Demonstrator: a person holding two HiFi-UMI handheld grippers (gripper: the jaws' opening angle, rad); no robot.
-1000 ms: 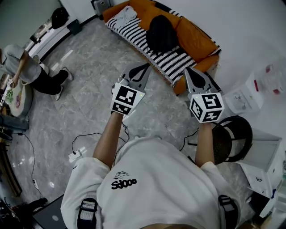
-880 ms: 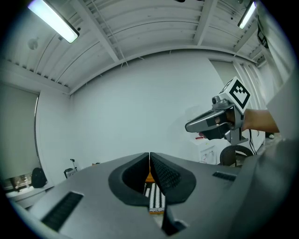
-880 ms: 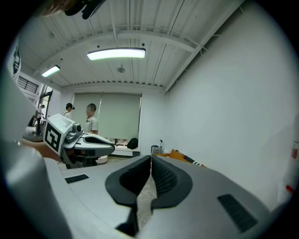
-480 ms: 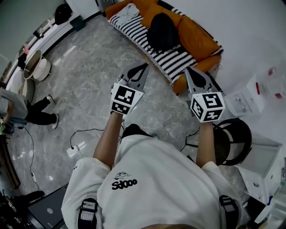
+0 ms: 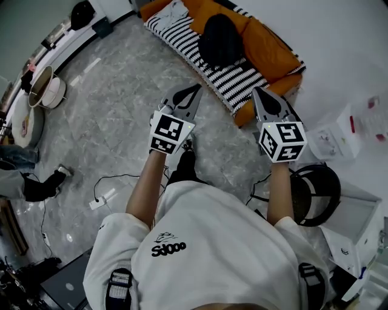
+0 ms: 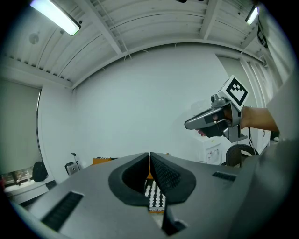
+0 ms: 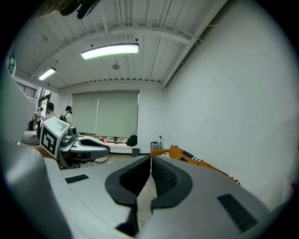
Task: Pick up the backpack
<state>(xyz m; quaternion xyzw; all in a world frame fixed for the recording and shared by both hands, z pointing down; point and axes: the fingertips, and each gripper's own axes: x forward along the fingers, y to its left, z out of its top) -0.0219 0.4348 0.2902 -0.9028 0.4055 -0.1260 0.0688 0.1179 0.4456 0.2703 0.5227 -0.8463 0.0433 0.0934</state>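
Both grippers are held out side by side above the grey marbled floor [image 5: 115, 103] and are pointed toward the orange sofa [image 5: 267, 51]; the left gripper [image 5: 196, 91] is seen at the left of the head view and the right gripper [image 5: 257, 92] at its right, well apart from one another. The fingers [image 6: 166, 176] of the left gripper are clenched, pad against pad, and nothing is gripped between them; only a strip of the striped cover [image 5: 233, 82] is glimpsed through the gap behind the tips. The fingers [image 7: 164, 179] of the right gripper are likewise pressed together and nothing is held.

The backpack [image 5: 219, 41], black and rounded, is found on the sofa seat; it is laid on the striped cover and rested against the orange back cushions. It is placed beyond the tips of both grippers, roughly between the lines along which they are pointed, and is touched by neither. A pale cloth [image 5: 173, 13] is left at the far end of the sofa.

A black round-backed chair [image 5: 318, 194] is stood just beside the person's right forearm; white boxes [image 5: 339, 130] are set near the wall beyond it; a white power strip [image 5: 100, 203] with its cable is laid on the floor at the left. A dark rounded thing [image 5: 80, 15], perhaps another bag, is seen at the far corner.
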